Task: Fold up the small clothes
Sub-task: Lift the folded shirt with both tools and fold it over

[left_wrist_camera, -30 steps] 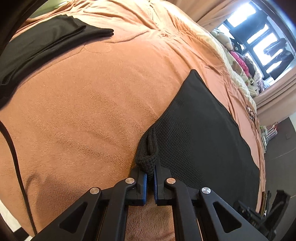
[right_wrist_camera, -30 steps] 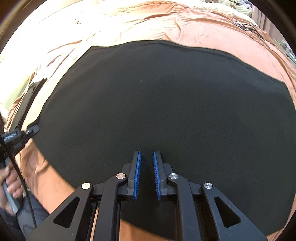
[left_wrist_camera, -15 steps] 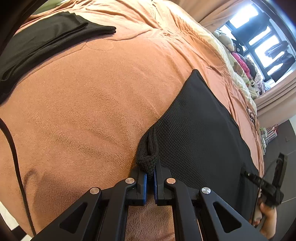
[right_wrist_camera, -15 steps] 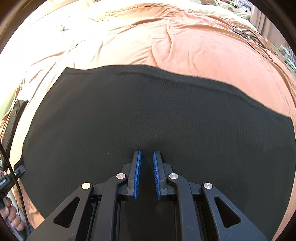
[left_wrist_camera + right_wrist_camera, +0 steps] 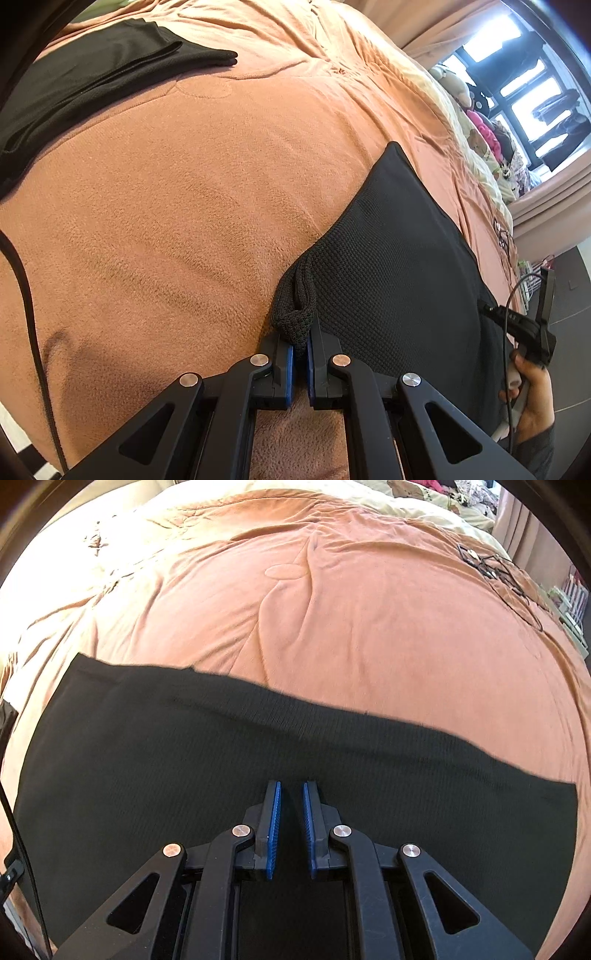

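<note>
My left gripper (image 5: 300, 349) is pinching a bunched corner of the flat black knitted garment (image 5: 399, 266), the blue pads pressed together on the gathered fabric. The rest of that garment lies spread flat on the orange fleece blanket (image 5: 184, 206) covering the bed, running away to the right of my left wrist view.

From my right wrist view the same black garment (image 5: 184, 775) fills the lower half of the picture, its far edge running across the orange blanket (image 5: 332, 627). My right gripper (image 5: 291, 794) is over the cloth with its jaws a narrow gap apart; they have just been closing, and I see nothing between the blue pads.

In the left view, the person's right hand (image 5: 532, 391) shows at the far right edge, wrapped round the handle of the other gripper, near the garment's edge. A second dark folded garment (image 5: 92, 74) lies on the blanket at upper left, well apart from the one I hold. A black cable (image 5: 33, 314) trails down the left side.
</note>
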### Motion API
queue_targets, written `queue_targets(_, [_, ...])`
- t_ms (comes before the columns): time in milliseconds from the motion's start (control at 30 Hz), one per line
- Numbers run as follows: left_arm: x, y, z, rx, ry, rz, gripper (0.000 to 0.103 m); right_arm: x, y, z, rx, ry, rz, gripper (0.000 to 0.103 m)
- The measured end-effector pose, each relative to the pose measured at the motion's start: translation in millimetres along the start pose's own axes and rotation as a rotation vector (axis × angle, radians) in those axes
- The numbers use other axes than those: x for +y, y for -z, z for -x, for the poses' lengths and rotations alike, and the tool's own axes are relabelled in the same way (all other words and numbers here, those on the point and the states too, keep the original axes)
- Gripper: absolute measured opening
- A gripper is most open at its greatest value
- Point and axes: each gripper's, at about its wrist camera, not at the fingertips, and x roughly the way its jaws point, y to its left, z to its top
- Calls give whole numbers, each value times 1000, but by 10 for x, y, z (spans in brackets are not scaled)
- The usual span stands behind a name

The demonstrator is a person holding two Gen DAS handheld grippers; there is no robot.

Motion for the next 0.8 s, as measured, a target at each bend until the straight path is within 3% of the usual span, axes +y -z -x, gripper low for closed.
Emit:
queue_targets(367, [8, 4, 5, 1, 2, 8, 5, -22, -227, -172, -7, 45, -21, 8])
queue_targets(500, [43, -2, 8, 0, 24, 25, 5, -88, -239, 32, -13, 14, -69, 8])
queue_targets(800, [13, -17, 46, 2, 60, 10, 4, -150, 388, 685, -20, -76, -40, 12])
